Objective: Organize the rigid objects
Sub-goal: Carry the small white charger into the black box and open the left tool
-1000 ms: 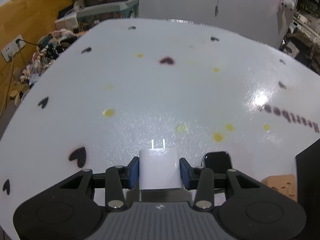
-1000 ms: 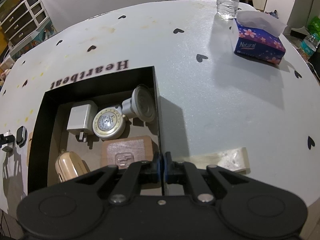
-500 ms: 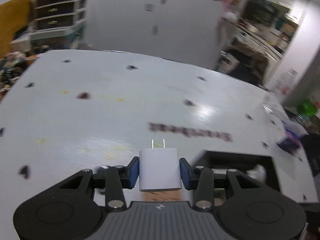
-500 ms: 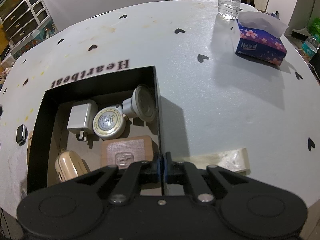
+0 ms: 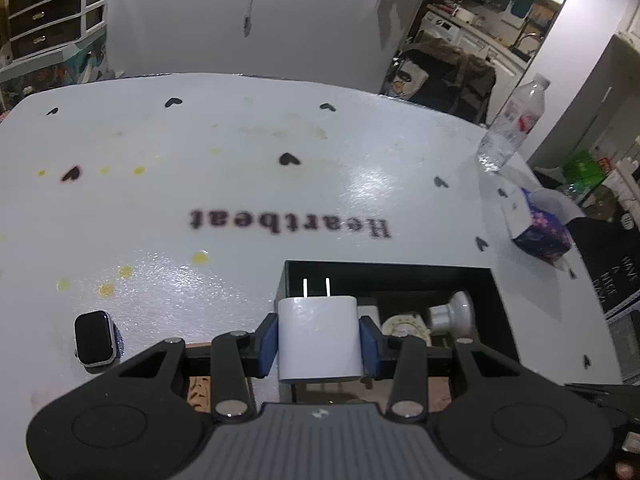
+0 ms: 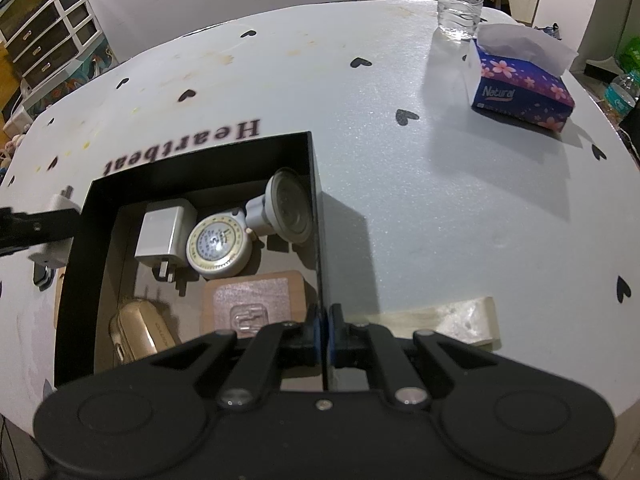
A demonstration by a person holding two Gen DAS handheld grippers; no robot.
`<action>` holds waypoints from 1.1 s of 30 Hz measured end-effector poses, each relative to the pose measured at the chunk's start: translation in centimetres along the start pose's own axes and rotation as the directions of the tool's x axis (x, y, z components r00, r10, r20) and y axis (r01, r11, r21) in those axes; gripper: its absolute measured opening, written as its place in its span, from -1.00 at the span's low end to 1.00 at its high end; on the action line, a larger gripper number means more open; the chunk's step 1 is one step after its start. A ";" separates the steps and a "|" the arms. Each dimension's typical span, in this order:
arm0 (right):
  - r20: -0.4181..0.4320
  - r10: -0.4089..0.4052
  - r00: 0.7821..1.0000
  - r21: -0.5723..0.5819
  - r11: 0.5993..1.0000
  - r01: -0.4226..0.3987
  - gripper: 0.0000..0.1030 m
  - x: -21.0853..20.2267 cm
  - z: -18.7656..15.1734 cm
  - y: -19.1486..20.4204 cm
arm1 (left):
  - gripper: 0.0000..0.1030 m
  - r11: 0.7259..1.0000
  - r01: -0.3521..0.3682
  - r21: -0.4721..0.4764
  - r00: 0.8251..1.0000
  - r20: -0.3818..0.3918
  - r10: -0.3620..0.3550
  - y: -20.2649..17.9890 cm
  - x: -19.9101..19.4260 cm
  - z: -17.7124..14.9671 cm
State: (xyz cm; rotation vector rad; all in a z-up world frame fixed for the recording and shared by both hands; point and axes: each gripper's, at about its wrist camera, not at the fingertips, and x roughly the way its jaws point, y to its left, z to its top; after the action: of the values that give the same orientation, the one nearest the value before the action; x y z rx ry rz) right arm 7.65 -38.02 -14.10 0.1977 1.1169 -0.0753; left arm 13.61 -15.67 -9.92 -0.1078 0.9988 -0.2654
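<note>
Left wrist view shows the left gripper pinching a white charger by its two sides, prongs pointing forward, probably so the plug can be lowered straight into the black box. The charger hangs just over the box's near left corner, not yet inside. A smartwatch lies on the table to the left of the box, apparently waiting its turn.

From the right wrist, the right gripper has its jaws pressed together on the box's right wall, likely to steady the box. Inside the box lie another white charger, a round tape measure, a lamp bulb, a gold case and a pink pad.

The box's near end is hidden behind both grippers, and the brown thing left of the box is mostly covered.
</note>
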 end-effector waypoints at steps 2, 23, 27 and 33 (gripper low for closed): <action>0.000 0.000 1.000 0.001 1.000 0.000 -0.91 0.0 0.0 0.0 | -0.16 1.000 -0.011 -0.003 1.000 -0.006 0.011 0.1 0.4 0.1; 0.000 0.002 1.000 0.001 1.000 -0.002 -0.91 0.1 0.0 -0.1 | 0.03 0.999 -0.007 0.047 1.000 -0.026 0.008 -0.8 0.3 0.2; 0.000 0.003 1.000 -0.001 1.000 -0.003 -0.90 0.1 -0.1 -0.1 | 0.03 0.999 -0.008 0.047 0.999 -0.032 0.009 -0.8 0.2 0.1; 0.000 0.003 1.000 0.000 1.000 -0.003 -0.90 0.1 -0.1 -0.1 | 0.26 0.998 -0.006 0.061 0.999 -0.031 0.008 -1.3 -0.1 0.1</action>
State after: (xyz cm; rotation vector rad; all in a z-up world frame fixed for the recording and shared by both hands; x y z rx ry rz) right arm 7.64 -38.06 -14.25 0.1989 1.1171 -0.0727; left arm 13.41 -16.86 -9.58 -0.0445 1.0211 -0.2918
